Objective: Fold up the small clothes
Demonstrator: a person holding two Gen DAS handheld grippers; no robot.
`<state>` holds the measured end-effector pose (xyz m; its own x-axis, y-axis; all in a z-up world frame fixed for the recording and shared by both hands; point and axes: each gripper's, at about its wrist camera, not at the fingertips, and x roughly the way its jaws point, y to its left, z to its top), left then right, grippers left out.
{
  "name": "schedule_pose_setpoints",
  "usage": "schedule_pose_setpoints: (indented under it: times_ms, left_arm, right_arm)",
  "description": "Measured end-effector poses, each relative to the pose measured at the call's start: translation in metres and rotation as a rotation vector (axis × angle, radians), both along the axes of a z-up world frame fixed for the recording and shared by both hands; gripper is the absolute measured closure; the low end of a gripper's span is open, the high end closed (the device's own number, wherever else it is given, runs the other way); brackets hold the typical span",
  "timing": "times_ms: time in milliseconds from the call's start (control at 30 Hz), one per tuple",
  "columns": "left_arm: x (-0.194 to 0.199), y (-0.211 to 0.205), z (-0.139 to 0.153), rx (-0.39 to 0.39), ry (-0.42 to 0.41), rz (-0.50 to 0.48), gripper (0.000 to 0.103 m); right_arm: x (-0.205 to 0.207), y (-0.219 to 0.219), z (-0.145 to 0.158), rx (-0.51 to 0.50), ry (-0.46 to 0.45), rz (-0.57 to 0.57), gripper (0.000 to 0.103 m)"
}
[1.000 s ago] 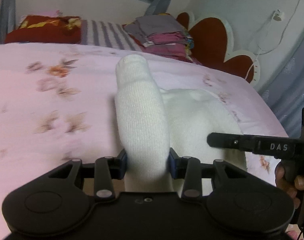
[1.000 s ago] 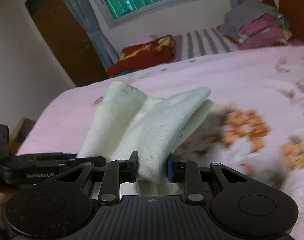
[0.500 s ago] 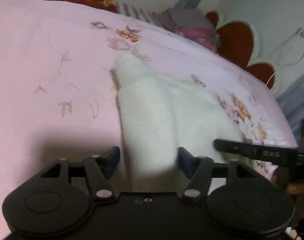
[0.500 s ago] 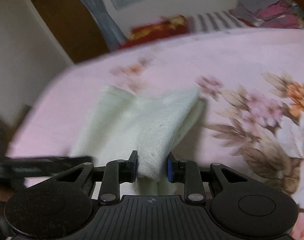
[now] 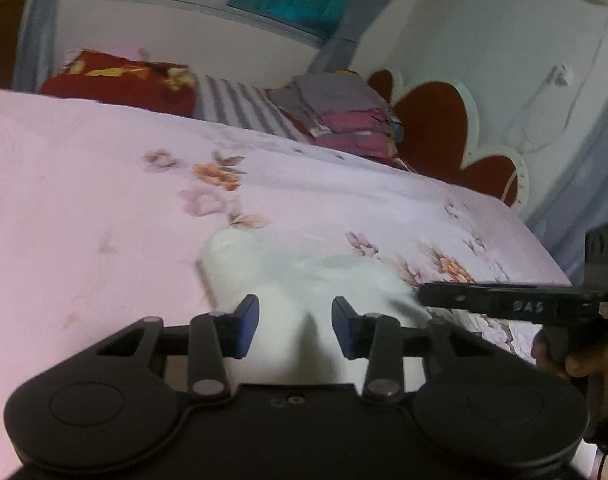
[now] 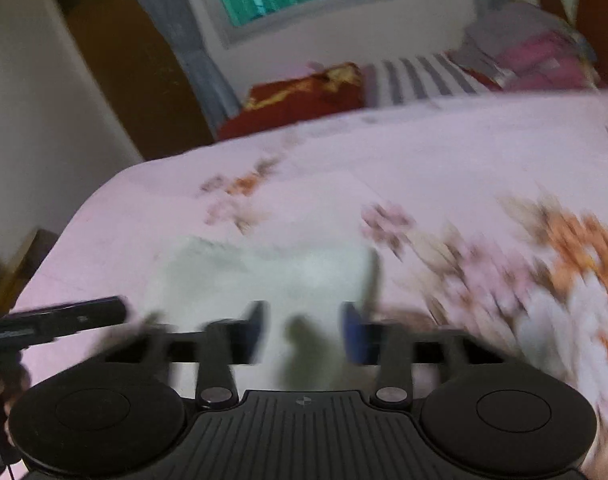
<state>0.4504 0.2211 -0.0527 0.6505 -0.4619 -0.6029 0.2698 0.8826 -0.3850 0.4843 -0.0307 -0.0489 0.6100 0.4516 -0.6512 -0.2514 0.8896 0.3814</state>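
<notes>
Motion blur and hidden edges

My right wrist view smears the white garment (image 6: 264, 276); its near edge sits hidden behind my gripper body, and the bedsheet flowers (image 6: 576, 248) streak.

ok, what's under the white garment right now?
The white garment lies on the pink floral bedsheet, which shows all around it. Whatever sits beneath its folded layers is covered. Both the left gripper and right gripper are open.
</notes>
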Motion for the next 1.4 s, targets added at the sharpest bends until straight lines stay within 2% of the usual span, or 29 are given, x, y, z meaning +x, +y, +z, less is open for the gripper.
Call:
schedule_pose_setpoints:
  times_ms: [100, 133, 167, 200, 267, 367, 433, 467, 533, 633, 667, 733, 800, 833, 933, 1033, 1167, 1233, 1333, 1400]
  left_arm:
    - [0.017, -0.008, -0.02, 0.046, 0.042, 0.003, 0.066]
    - [0.021, -0.005, -0.029, 0.04, 0.077, 0.013, 0.066]
    - [0.02, -0.001, -0.033, -0.002, 0.083, 0.029, 0.066]
    - [0.02, 0.002, -0.034, -0.028, 0.092, 0.037, 0.066]
    - [0.017, 0.003, -0.032, -0.014, 0.085, 0.024, 0.066]
    - [0.016, 0.003, -0.031, 0.008, 0.076, 0.01, 0.066]
    - [0.014, 0.006, -0.023, 0.002, 0.074, 0.028, 0.067]
    - [0.008, 0.008, -0.017, -0.004, 0.053, 0.033, 0.068]
    - [-0.012, 0.011, -0.005, -0.025, 0.005, 0.027, 0.068]
    - [-0.041, 0.009, 0.003, -0.042, -0.024, -0.002, 0.069]
    - [-0.049, 0.006, 0.001, -0.049, -0.02, -0.018, 0.07]
    - [-0.055, -0.004, -0.009, -0.008, 0.003, -0.04, 0.071]
    - [-0.054, -0.011, -0.022, 0.003, 0.042, -0.032, 0.071]
    - [-0.053, -0.011, -0.028, -0.011, 0.052, -0.018, 0.071]
    - [-0.054, -0.009, -0.028, -0.037, 0.057, 0.022, 0.071]
    - [-0.068, -0.009, -0.019, -0.012, 0.039, 0.036, 0.071]
    - [-0.106, -0.003, -0.008, -0.002, 0.008, 0.057, 0.071]
    - [-0.119, -0.003, -0.012, 0.007, 0.022, 0.072, 0.071]
    - [-0.122, -0.008, -0.029, 0.043, 0.079, 0.107, 0.07]
    - [-0.127, -0.01, -0.03, 0.042, 0.095, 0.138, 0.071]
  right_arm:
    - [0.018, 0.029, -0.008, -0.071, 0.004, 0.075, 0.073]
    - [0.026, 0.036, -0.019, -0.129, 0.033, 0.081, 0.073]
    - [0.029, 0.043, -0.034, -0.227, 0.049, 0.072, 0.072]
    - [0.029, 0.044, -0.044, -0.254, 0.02, 0.065, 0.065]
    - [0.033, 0.037, -0.049, -0.224, 0.044, 0.028, 0.061]
    - [0.03, 0.046, -0.048, -0.295, 0.0, 0.059, 0.061]
    - [0.03, 0.046, -0.049, -0.299, 0.004, 0.046, 0.061]
    - [0.028, 0.046, -0.044, -0.293, 0.005, 0.024, 0.061]
    - [0.012, 0.043, -0.029, -0.296, -0.059, -0.007, 0.061]
    - [-0.022, 0.041, -0.01, -0.246, -0.103, 0.08, 0.062]
    - [-0.031, 0.046, -0.008, -0.248, -0.116, 0.123, 0.062]
    - [-0.046, 0.055, -0.012, -0.269, -0.128, 0.197, 0.065]
    - [-0.048, 0.061, -0.03, -0.369, -0.106, 0.207, 0.079]
    - [-0.047, 0.06, -0.036, -0.4, -0.098, 0.189, 0.079]
    - [-0.039, 0.051, -0.04, -0.377, -0.079, 0.137, 0.079]
    - [-0.04, 0.052, -0.037, -0.388, -0.078, 0.128, 0.079]
    - [-0.07, 0.045, -0.022, -0.362, -0.108, 0.14, 0.079]
    - [-0.091, 0.039, -0.016, -0.326, -0.12, 0.174, 0.079]
    - [-0.108, 0.041, -0.029, -0.355, -0.105, 0.221, 0.079]
    - [-0.1, 0.04, -0.046, -0.395, -0.045, 0.168, 0.079]
